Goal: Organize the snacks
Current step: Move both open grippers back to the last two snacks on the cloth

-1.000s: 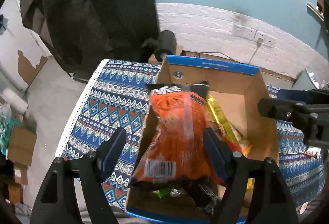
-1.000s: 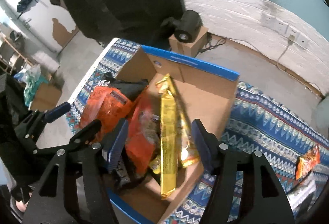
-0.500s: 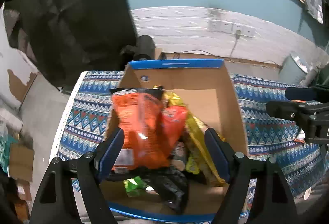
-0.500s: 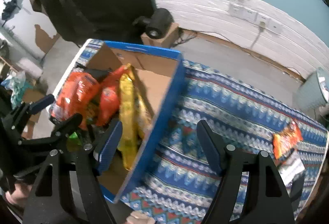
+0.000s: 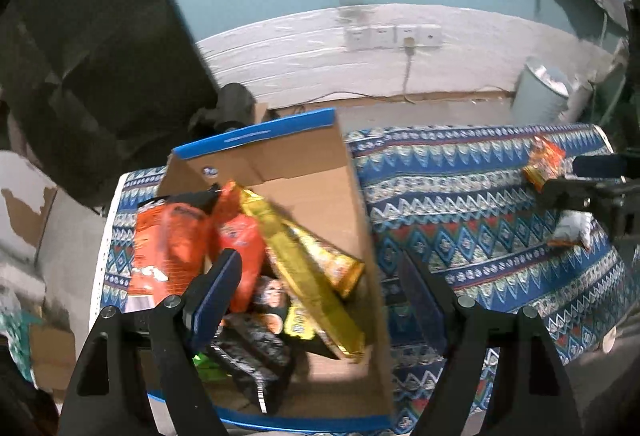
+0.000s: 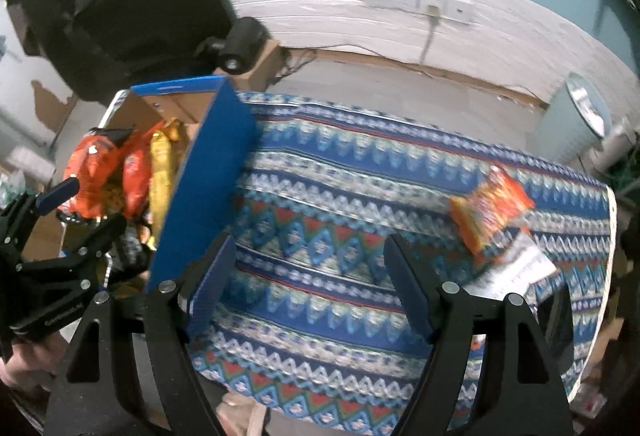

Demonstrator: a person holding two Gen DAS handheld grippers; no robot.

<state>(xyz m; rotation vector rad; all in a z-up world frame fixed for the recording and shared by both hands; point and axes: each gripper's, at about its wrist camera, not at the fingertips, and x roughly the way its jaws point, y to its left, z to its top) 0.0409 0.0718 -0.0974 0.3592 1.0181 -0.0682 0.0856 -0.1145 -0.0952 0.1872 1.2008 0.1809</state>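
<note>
A cardboard box with blue edges [image 5: 312, 192] [image 6: 208, 172] stands at the left end of the patterned table. It holds several snack bags: an orange bag [image 5: 168, 248], a long gold pack [image 5: 304, 272] and dark packs. My left gripper [image 5: 320, 292] is open and empty above the box. My right gripper [image 6: 308, 276] is open and empty over the cloth to the right of the box. An orange snack bag [image 6: 490, 208] [image 5: 542, 160] and a white packet [image 6: 516, 268] lie on the cloth at the right.
The blue patterned tablecloth [image 6: 340, 196] covers the table. A black device on a small carton [image 6: 240, 44] stands on the floor behind it. A grey bin [image 5: 540, 92] stands by the white wall at the back right. Dark fabric hangs at the back left.
The orange bag has left my left gripper and lies in the box. Both grippers have swung right, the right one away from the box and out over the cloth.
</note>
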